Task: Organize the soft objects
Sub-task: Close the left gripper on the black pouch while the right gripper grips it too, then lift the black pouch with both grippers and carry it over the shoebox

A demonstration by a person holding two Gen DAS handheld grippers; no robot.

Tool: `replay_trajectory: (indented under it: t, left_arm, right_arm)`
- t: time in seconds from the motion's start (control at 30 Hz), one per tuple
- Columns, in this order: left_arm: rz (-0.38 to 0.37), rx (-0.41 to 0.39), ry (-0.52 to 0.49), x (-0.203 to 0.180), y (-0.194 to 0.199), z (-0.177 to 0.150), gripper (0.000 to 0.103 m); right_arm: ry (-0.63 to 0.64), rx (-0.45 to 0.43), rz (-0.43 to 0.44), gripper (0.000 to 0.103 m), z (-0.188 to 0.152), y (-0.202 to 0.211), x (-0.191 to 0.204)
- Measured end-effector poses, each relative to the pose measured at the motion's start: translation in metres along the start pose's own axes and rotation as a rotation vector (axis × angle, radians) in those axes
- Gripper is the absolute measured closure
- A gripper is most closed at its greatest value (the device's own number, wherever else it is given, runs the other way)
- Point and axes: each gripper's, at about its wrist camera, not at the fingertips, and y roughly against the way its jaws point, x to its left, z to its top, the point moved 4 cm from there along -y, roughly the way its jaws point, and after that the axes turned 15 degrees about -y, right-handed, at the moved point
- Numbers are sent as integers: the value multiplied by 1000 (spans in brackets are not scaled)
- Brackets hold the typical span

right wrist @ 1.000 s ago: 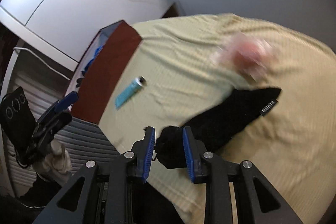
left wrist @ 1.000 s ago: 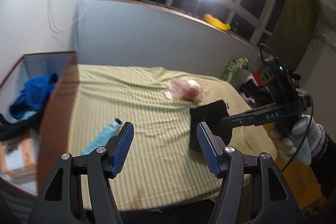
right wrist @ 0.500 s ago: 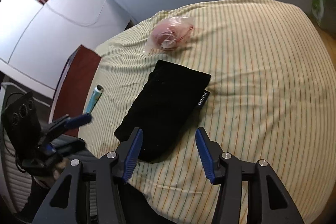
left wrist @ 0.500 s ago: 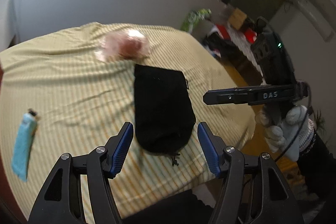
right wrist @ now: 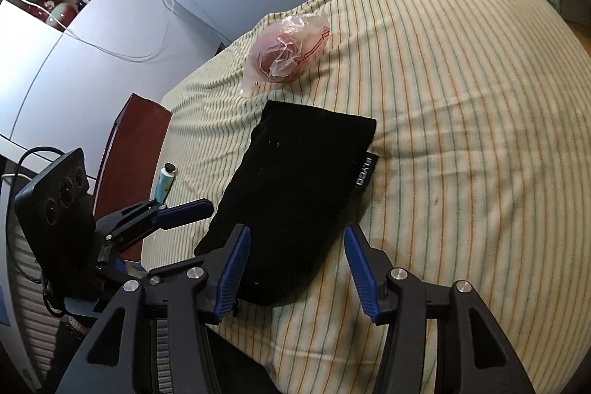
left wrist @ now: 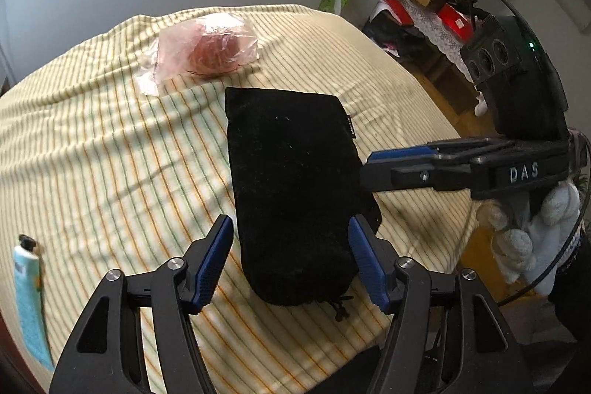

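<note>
Left wrist view: left gripper (left wrist: 291,259) jaws apart and just been widening; near end of black pouch (left wrist: 291,183) lies between the pads, untouched; pouch flat on striped cloth (left wrist: 110,154)
Behind pouch: pink plastic bag (left wrist: 207,52), just apart
Left edge: blue tube (left wrist: 29,301)
Right side: right gripper (left wrist: 373,165) in a gloved hand (left wrist: 528,239), beside the pouch

Right wrist view: right gripper (right wrist: 295,268) jaws apart after opening; nothing clamped; pouch (right wrist: 291,194) below them
Left: left gripper (right wrist: 203,207) at the pouch edge
</note>
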Motion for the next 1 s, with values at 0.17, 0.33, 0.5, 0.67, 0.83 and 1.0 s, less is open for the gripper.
replay_trajectory:
  t: [0.17,0.33,0.5,0.67,0.83,1.0]
  left_arm:
    - [3,1,11,6,-4,1,32]
    - [-13,1,-3,3,-11,2,33]
    - [-48,-6,7,-1,-13,0,43]
    - [-36,-22,4,-6,-10,-3,47]
    - [-31,-37,9,-8,-4,-7,51]
    - [-17,-39,-8,-12,-4,-6,52]
  right_arm:
    - [-2,13,-14,54,-4,-10,0]
    - [-2,29,-11,54,-8,-18,2]
    - [14,28,-13,54,-11,-22,8]
    - [40,26,-18,58,-13,-25,15]
    - [29,29,-14,64,-11,-23,12]
    - [-50,58,36,65,-5,-25,1]
